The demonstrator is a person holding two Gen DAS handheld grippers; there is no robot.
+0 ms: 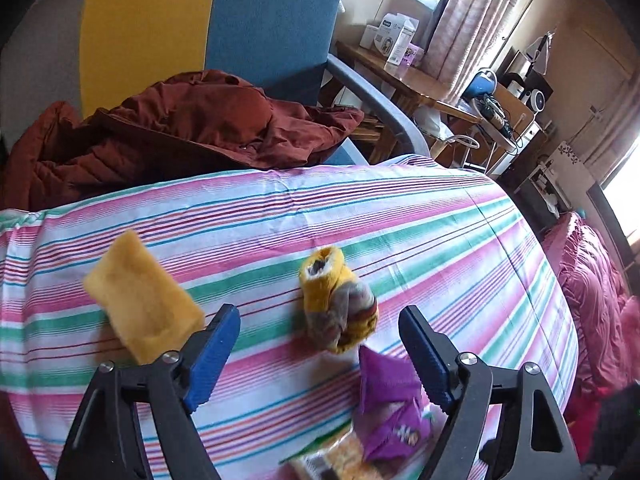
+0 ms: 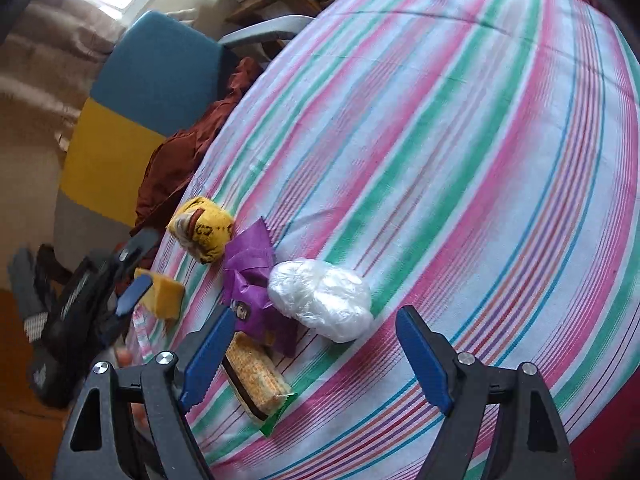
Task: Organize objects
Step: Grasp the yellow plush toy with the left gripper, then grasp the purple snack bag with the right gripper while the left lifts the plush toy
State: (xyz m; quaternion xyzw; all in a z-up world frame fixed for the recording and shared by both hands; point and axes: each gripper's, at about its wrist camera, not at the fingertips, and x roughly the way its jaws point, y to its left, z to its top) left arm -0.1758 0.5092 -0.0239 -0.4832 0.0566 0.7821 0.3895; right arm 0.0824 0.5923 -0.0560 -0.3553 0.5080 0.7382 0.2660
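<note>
On the striped cloth (image 1: 400, 232) lie a yellow sponge (image 1: 142, 302), a rolled yellow sock (image 1: 340, 304), a purple snack packet (image 1: 390, 404) and a cracker packet (image 1: 340, 456). My left gripper (image 1: 320, 356) is open and empty, hovering just before the sock. In the right wrist view the sock (image 2: 202, 228), purple packet (image 2: 252, 276), cracker packet (image 2: 256, 376), sponge (image 2: 162, 294) and a white crumpled plastic bag (image 2: 324, 298) sit close together. My right gripper (image 2: 316, 360) is open and empty just short of the bag. The left gripper (image 2: 128, 280) shows at the left there.
A rust-brown jacket (image 1: 168, 132) lies on a blue and yellow chair (image 1: 224, 20) behind the cloth. A wooden table (image 1: 396, 76) with boxes stands at the back. A pink quilt (image 1: 592, 292) lies to the right.
</note>
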